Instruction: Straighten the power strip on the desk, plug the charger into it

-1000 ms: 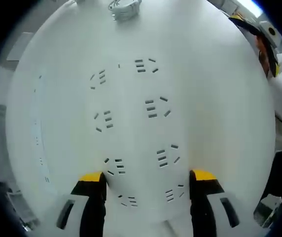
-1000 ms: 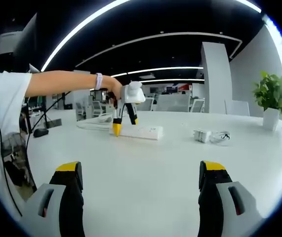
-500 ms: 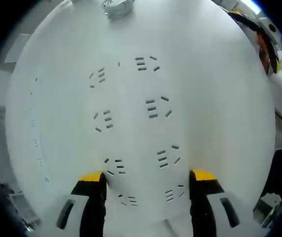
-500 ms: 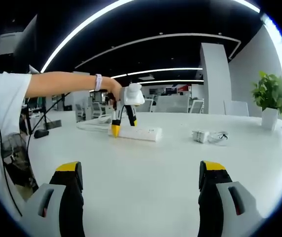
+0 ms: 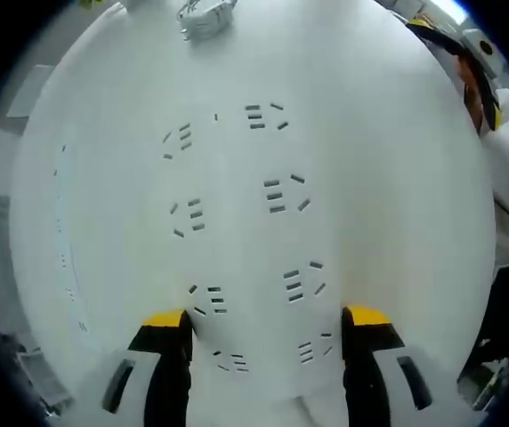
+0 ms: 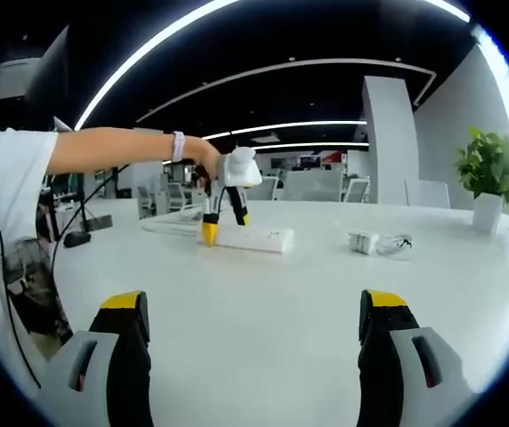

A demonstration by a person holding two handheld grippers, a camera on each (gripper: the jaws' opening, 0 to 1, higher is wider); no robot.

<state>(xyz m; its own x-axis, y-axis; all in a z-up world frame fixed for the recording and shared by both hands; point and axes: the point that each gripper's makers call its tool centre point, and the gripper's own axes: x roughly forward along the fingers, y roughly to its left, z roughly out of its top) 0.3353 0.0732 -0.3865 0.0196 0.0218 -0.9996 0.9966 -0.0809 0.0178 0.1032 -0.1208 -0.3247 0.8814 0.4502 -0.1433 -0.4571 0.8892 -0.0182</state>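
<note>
- Big white table (image 6: 263, 302), smooth and shiny, stretching far across the right gripper view.
- Long white power strip (image 6: 246, 237) lying flat on the table, well away from the right gripper; up close in the left gripper view (image 5: 237, 222), very white, with two rows of small dark slot holes in little groups.
- White cord (image 6: 167, 227) lying on the table at the strip's left end.
- Bare arm (image 6: 121, 149) with a pale wristband, reaching out from a white sleeve, holding the left gripper (image 6: 222, 233) over the strip's left end.
- Left gripper pointing straight down; black jaws with yellow tips, one on each side of the strip, close against it. Jaws spread about as wide as the strip; hard to tell if squeezing it or only sitting beside it. Same jaws low in the left gripper view (image 5: 265, 322), strip running between them.
- Right gripper (image 6: 259, 325) low over the table, near its edge, jaws wide apart with nothing between them.
- Green plant (image 6: 490, 169) in a white pot at the far right of the table.
- Small white charger (image 6: 362, 242) on the table, right of the strip and apart from it, with a thin looped wire (image 6: 399, 243) just beside it; also at the top of the left gripper view (image 5: 206, 16), past the strip's far end.
- Small dark thing (image 6: 75, 238) on the table at the far left.
</note>
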